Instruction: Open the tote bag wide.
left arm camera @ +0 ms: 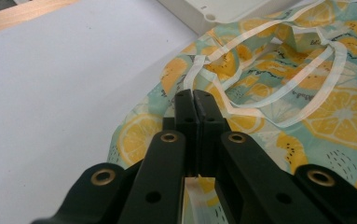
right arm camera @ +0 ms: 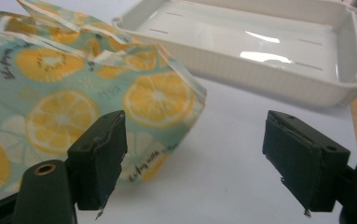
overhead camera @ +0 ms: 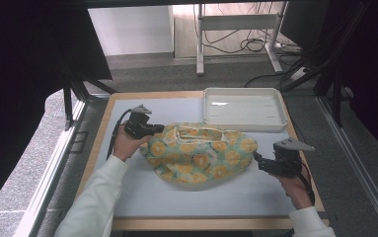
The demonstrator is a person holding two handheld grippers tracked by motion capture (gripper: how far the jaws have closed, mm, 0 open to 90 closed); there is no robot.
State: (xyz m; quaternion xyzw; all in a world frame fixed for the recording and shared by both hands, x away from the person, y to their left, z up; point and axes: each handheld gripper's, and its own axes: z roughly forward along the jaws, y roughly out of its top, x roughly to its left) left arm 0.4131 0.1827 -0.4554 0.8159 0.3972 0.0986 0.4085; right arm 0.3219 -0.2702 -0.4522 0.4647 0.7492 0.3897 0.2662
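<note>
Lemon-print cloth bag (overhead camera: 199,154) lies slumped on the white mat (overhead camera: 142,197) just in front of the white tray (overhead camera: 244,109), its long axis running across the table from one gripper to the other. Left gripper (left arm camera: 193,100) is clenched on the bag's white trim at the end farthest from the tray's right corner (a strip of fabric shows between the jaws). Right gripper (right arm camera: 195,154) stands released, jaws wide, with the bag's near corner just ahead of its left jaw and not touching, so the right hand looks nearer to that free end.
</note>
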